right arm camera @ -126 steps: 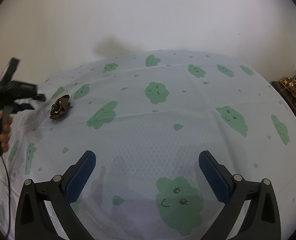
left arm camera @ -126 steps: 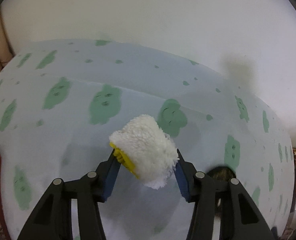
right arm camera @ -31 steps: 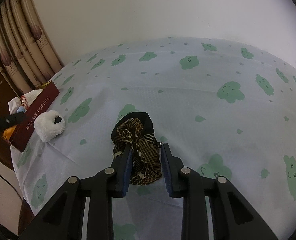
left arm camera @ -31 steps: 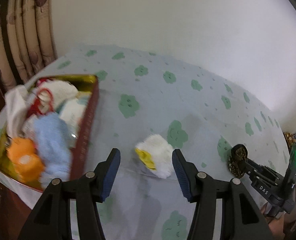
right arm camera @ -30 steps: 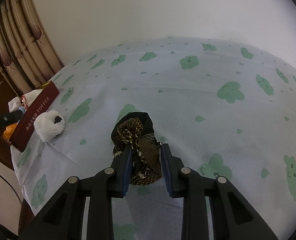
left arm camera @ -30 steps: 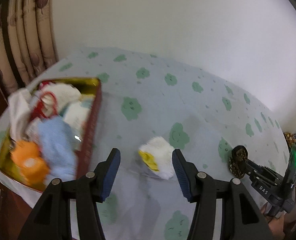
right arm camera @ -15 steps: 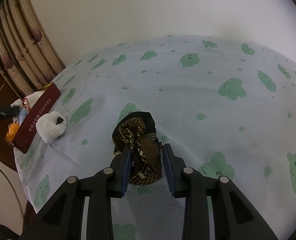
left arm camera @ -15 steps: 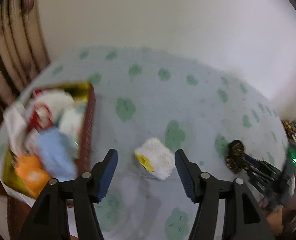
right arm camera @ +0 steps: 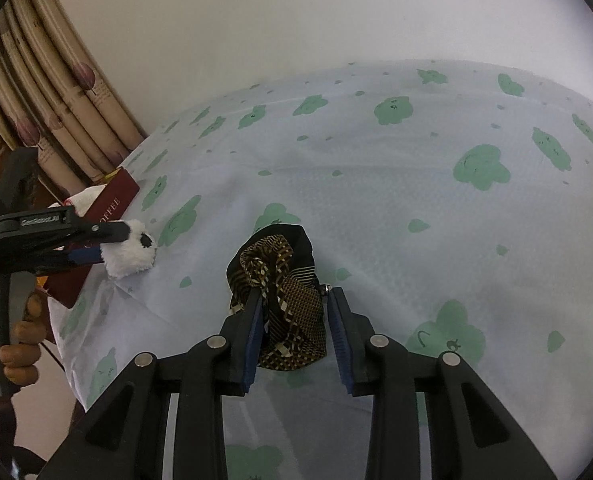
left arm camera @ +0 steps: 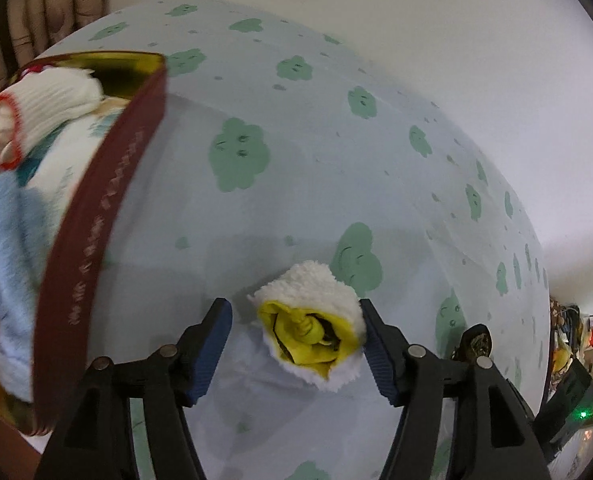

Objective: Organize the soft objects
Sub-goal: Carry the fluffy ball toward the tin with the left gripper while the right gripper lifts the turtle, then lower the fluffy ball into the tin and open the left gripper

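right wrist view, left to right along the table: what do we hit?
Left claw → red toffee box → white fluffy slipper → brown patterned cloth, sitting between the right claw's fingers.

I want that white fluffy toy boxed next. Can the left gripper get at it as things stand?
Probably yes. The left gripper is open and already straddles the fluffy toy on the cloth; nothing lies between them, and the box sits clear to one side.
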The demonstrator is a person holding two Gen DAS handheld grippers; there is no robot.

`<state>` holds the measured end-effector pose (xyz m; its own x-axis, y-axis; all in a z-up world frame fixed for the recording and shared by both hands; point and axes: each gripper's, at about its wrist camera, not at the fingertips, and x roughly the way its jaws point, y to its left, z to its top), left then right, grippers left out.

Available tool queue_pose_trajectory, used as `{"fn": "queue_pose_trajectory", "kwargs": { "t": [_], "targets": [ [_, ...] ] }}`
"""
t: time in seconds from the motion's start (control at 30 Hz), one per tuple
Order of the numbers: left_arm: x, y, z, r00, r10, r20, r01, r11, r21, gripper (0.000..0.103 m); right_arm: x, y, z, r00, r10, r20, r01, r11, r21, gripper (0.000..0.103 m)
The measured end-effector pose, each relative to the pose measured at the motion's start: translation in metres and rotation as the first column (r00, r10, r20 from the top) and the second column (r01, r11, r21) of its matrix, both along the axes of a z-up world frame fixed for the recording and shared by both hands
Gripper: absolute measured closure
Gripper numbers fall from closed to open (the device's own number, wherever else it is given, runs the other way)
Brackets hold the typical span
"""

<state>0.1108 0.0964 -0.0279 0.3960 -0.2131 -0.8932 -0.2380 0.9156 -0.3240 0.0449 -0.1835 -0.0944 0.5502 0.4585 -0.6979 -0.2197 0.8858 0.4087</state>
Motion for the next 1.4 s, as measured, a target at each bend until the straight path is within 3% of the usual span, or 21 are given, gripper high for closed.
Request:
{"fn": "queue_pose_trajectory", "kwargs": {
  "t": [0.1, 0.2, 0.23, 0.27, 0.47, 0.63, 0.77, 0.93, 1.07, 1.3, 1.4],
  "targets": [
    [0.010, -0.013, -0.014, 0.998, -0.042, -0.037, 0.041, 0.999, -0.027, 0.035, 0.001, -0.002, -0.001, 1.000, 0.001, -0.007, 0.000, 1.000, 0.016, 0.071],
    [0.011, -0.027, -0.010, 0.996, -0.091, -0.005, 0.092, 0.994, 0.065, 0.037, 0.001, -0.002, -0.002, 1.000, -0.001, -0.007, 0.001, 1.000, 0.018, 0.071],
    [0.007, -0.028, -0.007, 0.996, -0.090, 0.024, 0.088, 0.993, 0.074, 0.059, 0.001, -0.002, -0.002, 1.000, -0.001, -0.006, 0.001, 1.000, 0.016, 0.071],
    [0.005, -0.027, -0.006, 0.995, -0.094, 0.038, 0.091, 0.994, 0.065, 0.067, 0.001, -0.002, -0.001, 1.000, -0.001, -0.005, 0.001, 1.000, 0.014, 0.071],
    [-0.030, -0.020, 0.024, 0.987, -0.109, 0.117, 0.100, 0.992, 0.077, 0.067, 0.000, 0.005, 0.000, 1.000, 0.000, 0.007, 0.000, 1.000, -0.027, 0.070],
    [-0.045, 0.018, 0.069, 0.982, -0.089, 0.164, 0.072, 0.992, 0.107, 0.067, -0.001, 0.008, -0.001, 1.000, 0.005, 0.009, -0.004, 0.999, -0.053, 0.068],
    [-0.031, 0.069, 0.095, 0.983, -0.062, 0.173, 0.022, 0.974, 0.225, 0.067, -0.001, 0.010, -0.001, 1.000, 0.010, 0.012, -0.009, 0.998, -0.067, 0.066],
    [0.005, 0.109, 0.083, 0.990, -0.069, 0.126, 0.038, 0.972, 0.232, 0.067, -0.002, 0.012, -0.001, 1.000, 0.009, 0.016, -0.008, 0.996, -0.085, 0.066],
    [0.032, 0.118, 0.061, 0.993, -0.086, 0.082, 0.059, 0.956, 0.287, 0.065, -0.002, 0.014, -0.001, 1.000, 0.010, 0.016, -0.009, 0.996, -0.090, 0.065],
    [0.055, 0.119, 0.035, 0.992, -0.119, 0.038, 0.101, 0.945, 0.310, 0.062, -0.003, 0.016, -0.002, 1.000, 0.015, 0.018, -0.013, 0.994, -0.106, 0.063],
    [0.059, 0.115, 0.035, 0.992, -0.119, 0.044, 0.089, 0.902, 0.422, 0.057, -0.003, 0.018, -0.002, 1.000, 0.018, 0.019, -0.016, 0.994, -0.110, 0.062]
  ]
}}
